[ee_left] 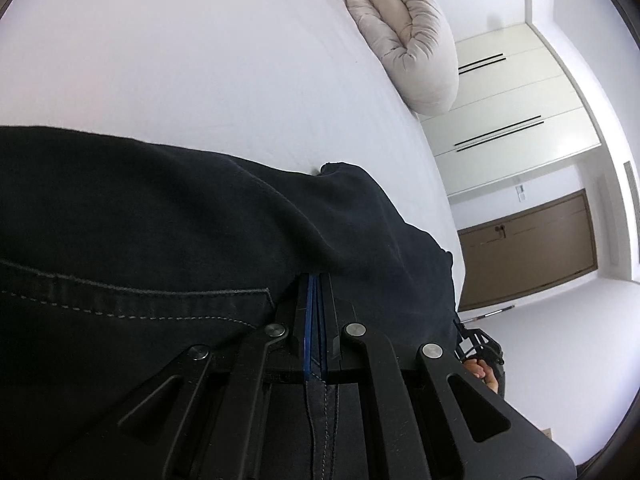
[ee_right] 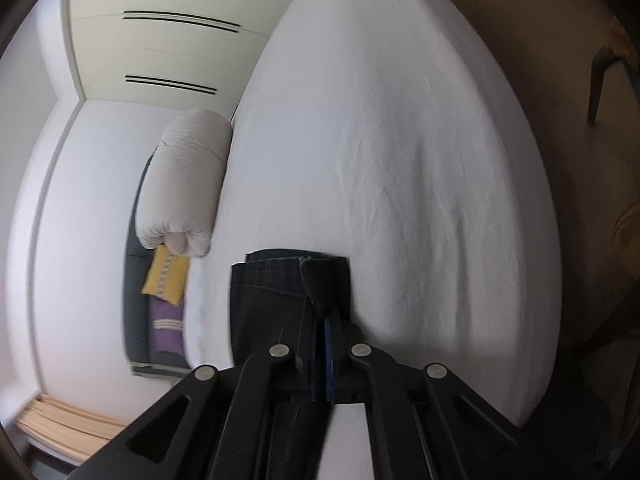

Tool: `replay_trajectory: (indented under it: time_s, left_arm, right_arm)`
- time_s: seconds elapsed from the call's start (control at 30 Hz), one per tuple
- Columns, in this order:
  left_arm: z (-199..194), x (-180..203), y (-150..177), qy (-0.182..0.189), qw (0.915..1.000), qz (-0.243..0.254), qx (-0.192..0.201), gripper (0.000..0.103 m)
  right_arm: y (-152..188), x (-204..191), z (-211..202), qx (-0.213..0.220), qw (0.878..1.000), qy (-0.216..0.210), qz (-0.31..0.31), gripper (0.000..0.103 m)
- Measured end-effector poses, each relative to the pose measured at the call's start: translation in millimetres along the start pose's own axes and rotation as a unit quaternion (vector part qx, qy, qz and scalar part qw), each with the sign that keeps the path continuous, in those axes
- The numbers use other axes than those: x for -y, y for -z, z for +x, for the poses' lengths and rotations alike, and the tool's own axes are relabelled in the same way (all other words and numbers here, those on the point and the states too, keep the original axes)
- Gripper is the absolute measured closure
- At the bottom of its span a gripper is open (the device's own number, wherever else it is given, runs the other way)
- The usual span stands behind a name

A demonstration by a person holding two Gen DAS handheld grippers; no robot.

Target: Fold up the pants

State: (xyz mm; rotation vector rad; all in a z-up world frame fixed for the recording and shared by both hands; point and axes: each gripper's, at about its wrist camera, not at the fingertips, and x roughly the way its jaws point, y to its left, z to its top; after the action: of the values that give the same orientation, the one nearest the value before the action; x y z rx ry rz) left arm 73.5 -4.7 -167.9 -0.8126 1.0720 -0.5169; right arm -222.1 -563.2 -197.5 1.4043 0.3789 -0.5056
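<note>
- Left wrist view: my left gripper (ee_left: 316, 300) is pressed together on a fold of the dark pants (ee_left: 160, 232), which are draped over the white bed (ee_left: 200, 60).
- Right wrist view: my right gripper (ee_right: 324, 336) pinches the pants' hem end (ee_right: 288, 280) over the bed.
- A rolled beige duvet (ee_left: 408, 40) lies at the bed's edge.

My left gripper (ee_left: 318, 280) is clamped on the pants (ee_left: 160, 240), which lie on the bed (ee_left: 200, 60). My right gripper (ee_right: 320, 312) pinches what looks like a folded edge. The rolled duvet (ee_left: 408, 36) sits at the bed's far edge, cushions (ee_right: 166, 276) beside it.
</note>
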Motion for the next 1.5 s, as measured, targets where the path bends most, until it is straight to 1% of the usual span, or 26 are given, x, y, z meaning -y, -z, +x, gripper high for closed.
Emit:
replay_trajectory:
  time_s: [0.03,0.07,0.1,0.13,0.2,0.23,0.3,0.33,0.37,0.4,0.43,0.5,0.57,0.63,0.8,0.83,0.93,1.07,1.1,1.17,1.23,1.3,1.33,1.37,1.43,1.5]
  left_arm:
    - [1.8,0.6,-0.9,0.0,1.0,0.0,0.0,0.101]
    - [2.9,0.4,-0.3,0.0,1.0,0.0,0.0,0.101]
    - [2.3,-0.4,-0.4,-0.001,1.0,0.0,0.0,0.101]
    - [3.0,0.7,-0.3,-0.003,1.0,0.0,0.0,0.101]
    - [6.8,1.8,-0.6,-0.005,1.0,0.001,-0.001,0.101]
    - [9.7,2.2,-1.1,-0.004,1.0,0.001,-0.002,0.101]
    - [15.5,3.1,-2.4,0.0,1.0,-0.002,-0.003,0.101]
    - [15.9,2.6,-2.4,0.002,1.0,-0.003,-0.002,0.101]
    - [15.9,1.7,-2.4,0.003,1.0,-0.004,-0.002,0.101]
    - [15.0,0.7,-1.4,0.005,1.0,-0.003,-0.002,0.101]
    - [12.5,-1.4,0.6,0.005,1.0,-0.002,-0.001,0.101]
    - [13.3,-0.7,0.7,0.004,1.0,0.0,0.0,0.101]
    - [10.9,-2.1,1.4,0.005,1.0,0.001,0.0,0.101]
    - [10.6,-3.4,1.6,0.007,1.0,-0.001,-0.001,0.101]
    - [10.0,-5.2,1.4,0.009,1.0,0.0,-0.001,0.101]
    - [7.1,-7.4,0.9,0.009,1.0,0.0,-0.001,0.101]
    - [7.7,-7.8,0.5,0.01,0.9999,-0.001,-0.002,0.101]
    - [7.9,-8.4,-0.1,0.012,0.9999,-0.001,-0.002,0.101]
    - [8.1,-8.5,-0.3,0.011,0.9999,-0.001,-0.002,0.101]
    - [8.2,-7.9,-0.1,0.01,0.9999,0.0,-0.002,0.101]
    - [8.2,-7.7,-0.7,0.009,1.0,-0.001,-0.003,0.101]
    - [8.1,-5.8,-1.5,0.003,1.0,-0.001,-0.005,0.101]
    - [7.9,-2.2,-2.4,-0.005,1.0,-0.002,-0.006,0.101]
    - [7.2,2.3,-3.5,-0.015,0.9999,0.0,-0.007,0.101]
    - [4.0,17.2,-7.7,-0.027,0.9996,0.01,0.001,0.101]
    - [0.7,36.2,-13.5,-0.01,0.9993,0.036,0.009,0.1]
  right_arm:
    - [-3.0,-6.6,-4.6,0.004,1.0,0.014,-0.012,0.093]
    - [-6.4,-17.5,-14.1,0.028,0.998,0.041,-0.035,0.083]
    - [-10.3,-35.2,-25.8,0.059,0.993,0.074,-0.074,0.078]
    - [-13.5,-50.5,-31.6,0.07,0.989,0.077,-0.105,0.077]
    - [-17.4,-91.0,-28.3,0.045,0.981,0.054,-0.182,0.077]
    - [-13.8,-118.2,-16.2,0.013,0.968,0.051,-0.245,0.077]
    - [3.5,-160.7,14.8,-0.057,0.926,0.047,-0.369,0.077]
    - [14.6,-177.5,33.0,-0.095,0.899,0.038,-0.425,0.077]
    - [21.7,-187.0,45.4,-0.114,0.88,0.036,-0.46,0.077]
    - [27.7,-196.0,62.7,-0.131,0.856,0.052,-0.497,0.077]
    - [28.2,-200.2,77.1,-0.142,0.843,0.071,-0.514,0.077]
    - [24.9,-202.5,99.6,-0.156,0.827,0.095,-0.532,0.077]
    - [23.8,-199.8,118.8,-0.154,0.805,0.142,-0.555,0.077]
    - [21.3,-192.5,128.7,-0.167,0.799,0.151,-0.558,0.077]
    - [20.6,-188.7,143.8,-0.196,0.799,0.138,-0.551,0.075]
    - [20.4,-189.6,147.1,-0.199,0.796,0.139,-0.554,0.074]
    - [24.5,-186.6,161.4,-0.205,0.775,0.175,-0.571,0.074]
    - [27.1,-190.0,168.4,-0.203,0.771,0.188,-0.574,0.074]
    - [30.3,-190.3,170.6,-0.203,0.764,0.194,-0.581,0.074]
    - [40.3,-191.6,174.2,-0.197,0.741,0.216,-0.604,0.085]
    - [45.7,-193.4,178.0,-0.191,0.732,0.225,-0.614,0.094]
    - [49.0,-197.0,177.9,-0.175,0.729,0.231,-0.62,0.097]
    - [50.2,-198.8,177.3,-0.161,0.728,0.236,-0.623,0.103]
    - [48.6,-200.5,176.4,-0.139,0.728,0.249,-0.624,0.103]
    - [39.5,-200.3,174.0,-0.119,0.74,0.259,-0.609,0.103]
    - [29.0,-195.7,173.4,-0.115,0.748,0.268,-0.597,0.103]
